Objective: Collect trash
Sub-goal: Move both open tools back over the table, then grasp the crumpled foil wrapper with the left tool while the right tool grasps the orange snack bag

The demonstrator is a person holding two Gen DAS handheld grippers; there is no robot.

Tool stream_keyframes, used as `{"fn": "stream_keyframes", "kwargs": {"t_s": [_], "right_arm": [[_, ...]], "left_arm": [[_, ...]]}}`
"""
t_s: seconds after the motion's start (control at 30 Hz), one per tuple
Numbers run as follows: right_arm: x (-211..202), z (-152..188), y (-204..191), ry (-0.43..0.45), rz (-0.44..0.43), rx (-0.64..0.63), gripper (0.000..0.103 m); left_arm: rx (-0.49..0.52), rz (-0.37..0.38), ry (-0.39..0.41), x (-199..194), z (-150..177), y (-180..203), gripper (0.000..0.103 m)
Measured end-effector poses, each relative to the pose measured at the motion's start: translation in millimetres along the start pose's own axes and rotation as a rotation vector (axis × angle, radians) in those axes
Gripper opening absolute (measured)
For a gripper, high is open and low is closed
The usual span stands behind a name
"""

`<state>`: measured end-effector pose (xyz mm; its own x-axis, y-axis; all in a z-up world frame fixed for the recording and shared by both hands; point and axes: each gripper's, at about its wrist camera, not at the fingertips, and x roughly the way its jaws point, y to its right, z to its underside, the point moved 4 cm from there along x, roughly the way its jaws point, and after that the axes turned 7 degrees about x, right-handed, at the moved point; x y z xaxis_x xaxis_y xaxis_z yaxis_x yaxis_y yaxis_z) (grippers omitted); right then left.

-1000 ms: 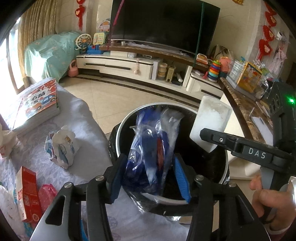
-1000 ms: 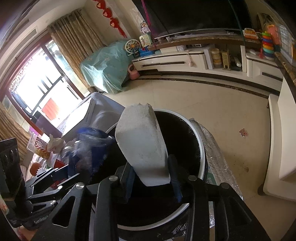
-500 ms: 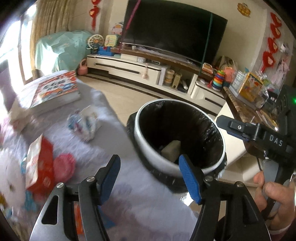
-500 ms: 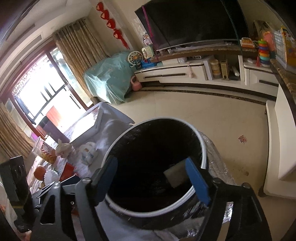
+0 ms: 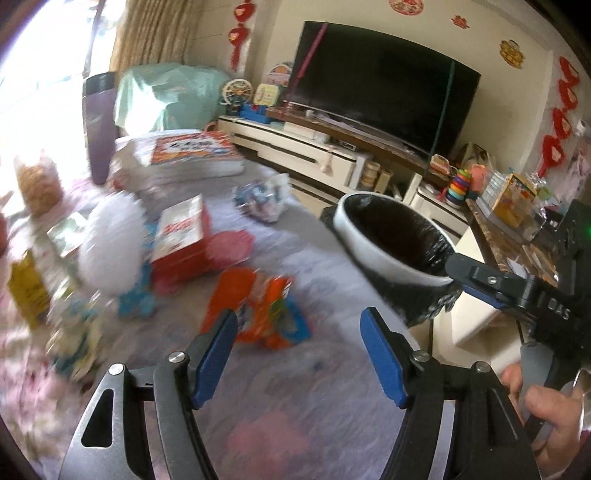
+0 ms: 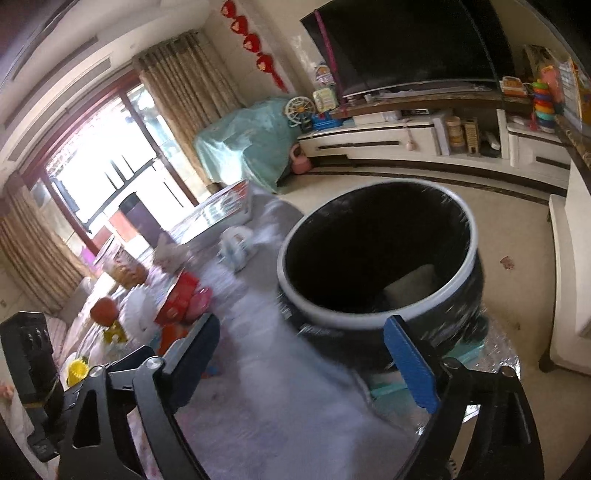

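Both grippers, left (image 5: 297, 354) and right (image 6: 308, 363), now empty with fingers opening wide, have dropped their loads into the black-lined white bin (image 6: 380, 317); orange crinkled wrapper (image 5: 258, 310) waits on the grey surface (image 5: 332, 387).

Cream walls (image 5: 517, 29) with red hangings (image 6: 255, 40). Large dark television (image 5: 380, 85) above white low cabinet (image 6: 406, 142). Beige tiled floor (image 6: 517, 236). Bright window (image 6: 96, 173), brown curtains (image 6: 192, 96). Teal-covered furniture (image 6: 243, 147) in corner.

Bare cloth (image 5: 332, 398) before orange wrapper (image 5: 258, 314)
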<state>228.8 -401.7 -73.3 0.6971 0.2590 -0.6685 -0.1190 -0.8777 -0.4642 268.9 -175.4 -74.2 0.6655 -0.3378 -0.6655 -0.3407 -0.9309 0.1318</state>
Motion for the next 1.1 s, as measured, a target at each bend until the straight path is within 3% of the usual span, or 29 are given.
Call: {"fn": "stream_keyframes", "kwargs": {"t_s": [0.3, 0.67, 1.1], "right_arm": [[4.8, 30.3, -34.1, -0.036, -0.038, -0.054, 0.101], [21.2, 59.2, -72.9, -0.08, -0.082, -0.11, 0.101], [68.7, 68.3, -89.5, -0.154, -0.085, -0.121, 0.1]], "left_arm": [[-0.066, -0.044, -0.005, -47.2, 35.4, -24.5, 0.069], [-0.112, -0.136, 0.028, -88.3, 52.2, -55.0, 0.071], [-0.177, -0.169, -0.048, -60.2, 35.6, -92.0, 0.075]]}}
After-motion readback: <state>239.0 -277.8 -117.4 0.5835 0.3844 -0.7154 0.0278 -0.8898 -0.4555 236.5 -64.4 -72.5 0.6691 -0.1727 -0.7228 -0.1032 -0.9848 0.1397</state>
